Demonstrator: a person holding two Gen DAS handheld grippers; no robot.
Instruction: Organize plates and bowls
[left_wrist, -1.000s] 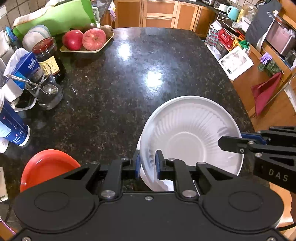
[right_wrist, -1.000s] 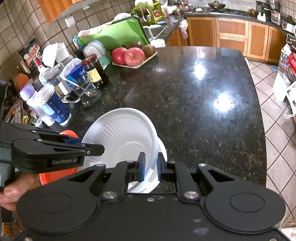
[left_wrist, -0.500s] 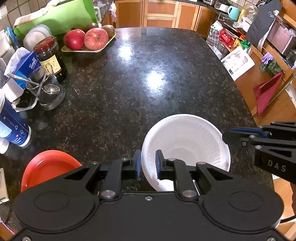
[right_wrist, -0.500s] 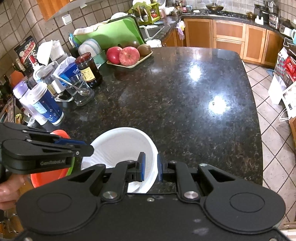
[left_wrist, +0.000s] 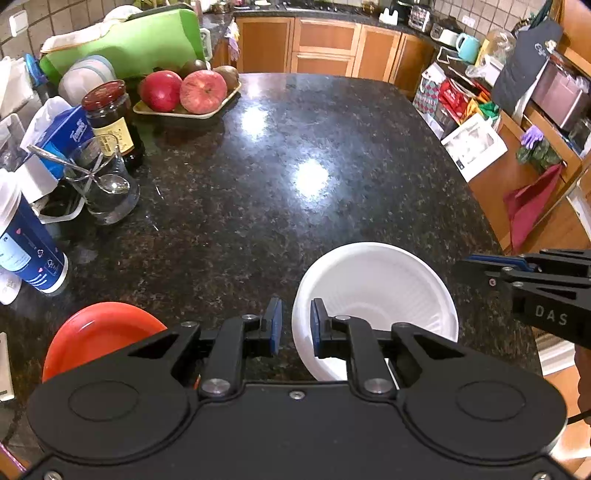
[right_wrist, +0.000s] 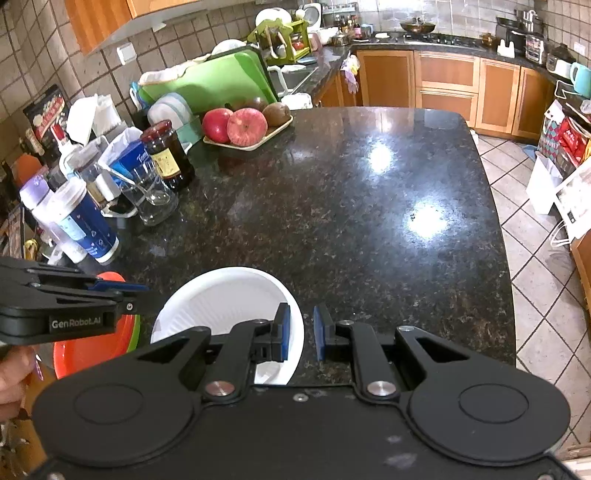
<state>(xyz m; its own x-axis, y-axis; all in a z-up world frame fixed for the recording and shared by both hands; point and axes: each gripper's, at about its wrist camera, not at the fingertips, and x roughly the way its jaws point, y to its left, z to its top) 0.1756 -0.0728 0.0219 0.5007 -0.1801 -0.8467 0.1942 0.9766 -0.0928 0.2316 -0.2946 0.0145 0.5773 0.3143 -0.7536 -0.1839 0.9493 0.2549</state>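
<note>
Both the left gripper (left_wrist: 294, 325) and right gripper (right_wrist: 300, 331) have fingers slightly parted, straddling opposite rims of the white bowl (left_wrist: 376, 295) resting on the dark tabletop (left_wrist: 295, 184), gripping nothing.

On the counter (left_wrist: 295, 177) the bowl (left_wrist: 376, 291) sits right of the plate (left_wrist: 99, 328) (fruit tray (left_wrist: 184, 110) far behind).

White bowl (right_wrist: 225, 299), right hand-held gripper (right_wrist: 300, 332) parted
</note>
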